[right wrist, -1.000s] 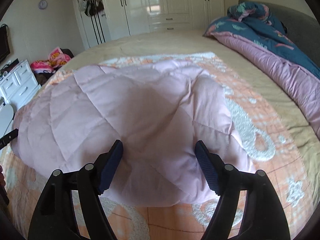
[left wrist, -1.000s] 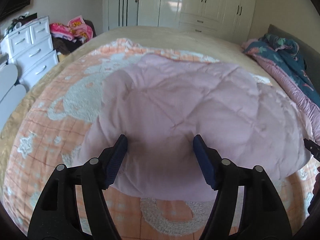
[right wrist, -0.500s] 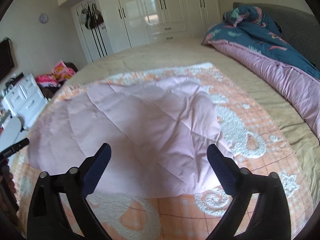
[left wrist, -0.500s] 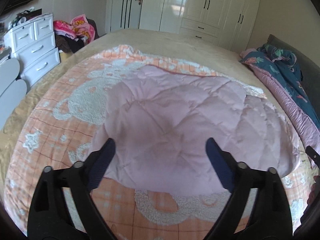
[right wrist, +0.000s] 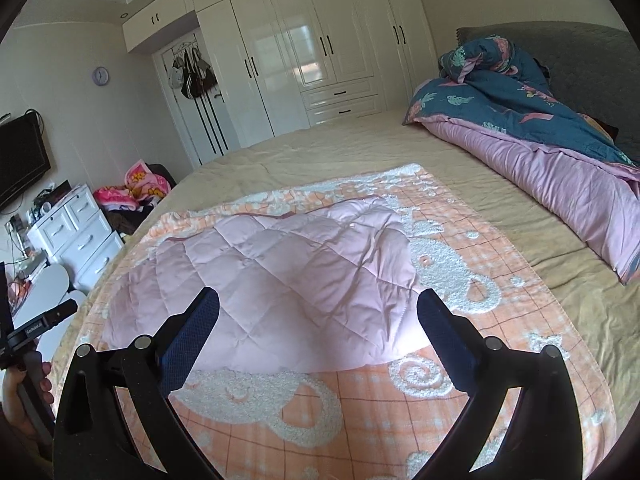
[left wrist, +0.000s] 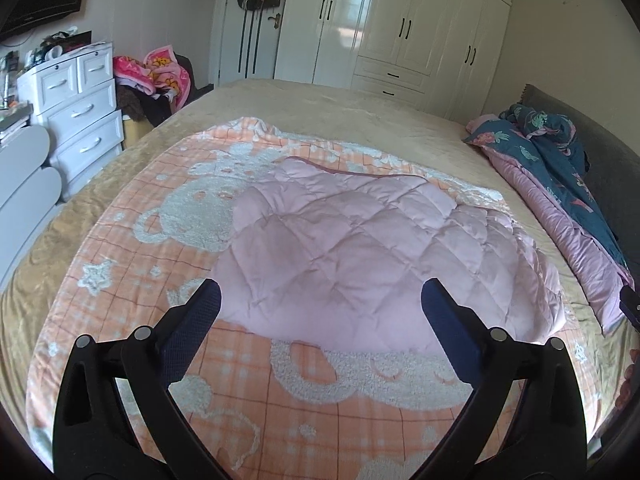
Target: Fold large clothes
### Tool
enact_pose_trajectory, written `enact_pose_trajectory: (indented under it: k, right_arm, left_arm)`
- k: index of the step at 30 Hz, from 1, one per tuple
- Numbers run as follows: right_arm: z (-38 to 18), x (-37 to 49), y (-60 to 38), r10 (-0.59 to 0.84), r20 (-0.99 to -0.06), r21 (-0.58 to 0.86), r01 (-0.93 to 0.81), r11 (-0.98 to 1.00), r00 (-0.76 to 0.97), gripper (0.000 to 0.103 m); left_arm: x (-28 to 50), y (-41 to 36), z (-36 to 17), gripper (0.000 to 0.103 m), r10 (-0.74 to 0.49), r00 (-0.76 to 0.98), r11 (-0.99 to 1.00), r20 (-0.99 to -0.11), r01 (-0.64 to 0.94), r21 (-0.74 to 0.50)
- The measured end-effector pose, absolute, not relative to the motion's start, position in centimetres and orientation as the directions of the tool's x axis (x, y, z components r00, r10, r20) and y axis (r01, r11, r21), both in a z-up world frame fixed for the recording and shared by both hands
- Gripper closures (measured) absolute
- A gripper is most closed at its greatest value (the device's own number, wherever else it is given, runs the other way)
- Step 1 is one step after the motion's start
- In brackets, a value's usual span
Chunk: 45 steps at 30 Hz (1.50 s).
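Two wrist views over a wide bed (left wrist: 360, 120), seen along black gripper arms with dark blue pads. Folded pink quilted garment (left wrist: 360, 256) lying flat near the middle of an orange and white towelling blanket (left wrist: 280, 400) patterned with bears and stars, spread over a beige bedcover. Left gripper (left wrist: 320, 312) above the near edge of the garment, jaws spread wide, nothing between the pads, no contact with the cloth. Right gripper (right wrist: 318, 316) likewise released, jaws fully apart, poised above the near right part of the garment (right wrist: 280, 280), clear of it. Garment surface crossed by diamond stitching, with a darker pink trim along its far edge. Rumpled duvet (right wrist: 540, 140), dark blue with a floral print and lilac underside, bunched along the right side of the bed against a grey headboard (right wrist: 580, 52). White wardrobe (right wrist: 320, 48) with black handles across the far wall, bags hanging on a door beside it. White chest of drawers (left wrist: 76, 108) at the left, a heap of pink clothes (left wrist: 156, 72) next to it. In the right wrist view, a hand (right wrist: 24, 396) at the left edge gripping the handle of the other gripper.
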State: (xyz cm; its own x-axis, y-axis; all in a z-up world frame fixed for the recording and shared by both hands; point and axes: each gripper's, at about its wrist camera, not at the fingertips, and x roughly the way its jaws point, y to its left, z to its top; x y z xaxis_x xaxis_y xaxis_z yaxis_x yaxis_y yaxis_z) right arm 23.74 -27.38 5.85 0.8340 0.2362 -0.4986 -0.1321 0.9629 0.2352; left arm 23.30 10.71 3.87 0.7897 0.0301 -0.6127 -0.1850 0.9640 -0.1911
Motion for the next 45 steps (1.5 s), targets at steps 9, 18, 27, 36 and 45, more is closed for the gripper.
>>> enact_pose_trajectory:
  k: [9,18,27,36,45]
  right_arm:
    - [5.7,21.1,-27.9,0.218,-0.503,0.219,-0.121,0.968,0.836,0.004]
    - [3.9,20.0,-28.3,0.197,-0.535,0.237,-0.078,0.968,0.821,0.004]
    - [-0.7,22.6,-29.5,0.167,-0.622,0.324,0.057,0.944,0.765,0.004]
    - [-5.2,28.5,-29.6,0.181,-0.694,0.413,0.179,0.893,0.697,0.004]
    - [-9.6,33.4,-31.8,0.237,-0.692,0.558,0.296,0.775,0.682,0.004]
  left_arm:
    - [20.9,11.1,3.4,0.009,0.052,0.784,0.963,-0.618,-0.204,-0.178]
    - [19.8,11.4,2.0,0.009,0.046,0.765,0.958,-0.642,-0.215,-0.188]
    - [21.6,13.2,-2.5,0.009,-0.012,0.700,0.917,-0.714,-0.278,-0.287]
    - [26.4,17.2,-7.1,0.009,-0.220,0.696,0.702,-0.684,-0.373,-0.606]
    - [31.0,19.1,-11.3,0.009,-0.273,0.700,0.550,-0.659,-0.449,-0.704]
